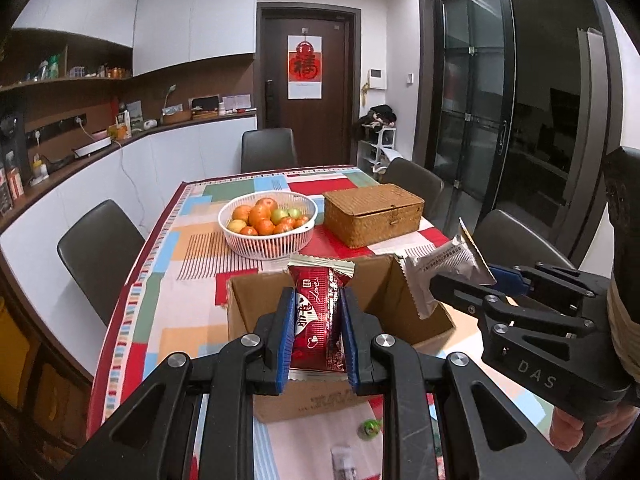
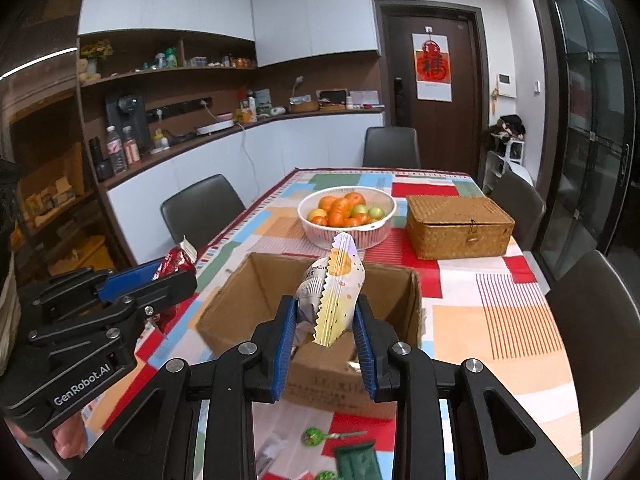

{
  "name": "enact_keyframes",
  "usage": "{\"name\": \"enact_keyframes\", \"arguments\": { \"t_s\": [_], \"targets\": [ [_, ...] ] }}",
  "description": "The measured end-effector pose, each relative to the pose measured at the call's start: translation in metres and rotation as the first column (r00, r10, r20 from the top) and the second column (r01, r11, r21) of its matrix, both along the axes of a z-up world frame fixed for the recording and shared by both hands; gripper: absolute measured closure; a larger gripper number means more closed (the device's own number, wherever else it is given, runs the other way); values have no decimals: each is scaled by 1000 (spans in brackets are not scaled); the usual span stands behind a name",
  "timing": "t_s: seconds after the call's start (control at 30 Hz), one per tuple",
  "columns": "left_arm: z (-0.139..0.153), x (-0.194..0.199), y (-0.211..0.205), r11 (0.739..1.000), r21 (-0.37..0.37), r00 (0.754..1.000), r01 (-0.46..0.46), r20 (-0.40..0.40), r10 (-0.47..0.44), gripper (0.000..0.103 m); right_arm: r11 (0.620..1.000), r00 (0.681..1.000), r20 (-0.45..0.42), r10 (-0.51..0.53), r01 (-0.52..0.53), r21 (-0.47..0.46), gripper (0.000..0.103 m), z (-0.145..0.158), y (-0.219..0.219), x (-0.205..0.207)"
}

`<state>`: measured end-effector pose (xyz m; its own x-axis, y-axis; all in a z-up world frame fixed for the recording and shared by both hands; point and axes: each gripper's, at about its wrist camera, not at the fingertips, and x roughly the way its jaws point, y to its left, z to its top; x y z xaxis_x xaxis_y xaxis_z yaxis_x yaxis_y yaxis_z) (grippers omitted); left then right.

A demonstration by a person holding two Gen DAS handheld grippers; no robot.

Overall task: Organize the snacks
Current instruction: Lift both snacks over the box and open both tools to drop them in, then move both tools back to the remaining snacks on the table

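Observation:
My left gripper is shut on a red snack packet and holds it above the open cardboard box. My right gripper is shut on a white and yellow snack packet above the same box. In the left wrist view the right gripper comes in from the right with its packet over the box's right side. In the right wrist view the left gripper comes in from the left with the red packet.
A white basket of oranges and green fruit and a closed wicker box stand behind the cardboard box. Green lollipops, a green packet and a small wrapper lie near the front edge. Chairs surround the table.

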<state>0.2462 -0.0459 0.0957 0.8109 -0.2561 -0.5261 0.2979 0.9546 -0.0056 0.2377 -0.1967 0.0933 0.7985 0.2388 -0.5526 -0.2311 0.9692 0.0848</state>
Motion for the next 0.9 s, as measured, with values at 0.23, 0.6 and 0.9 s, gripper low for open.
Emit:
{"name": "enact_keyframes", "arguments": {
  "t_s": [0.23,0.6,0.9],
  "targets": [
    [-7,40,-6,1000,-2,998,5,-63,-5,80,999,999,-42,-13,11,-33,73,-6,0,35],
    [-19,45,-3,998,35,996,-58,-68,61,61,998,994,-87,-62,59,-38,53,-19,-7,55],
    [-9,-13,5,998,21,999,-52,3,51,57,998,999,-6,-33,33,-52,53,-12,-6,4]
  ]
}}
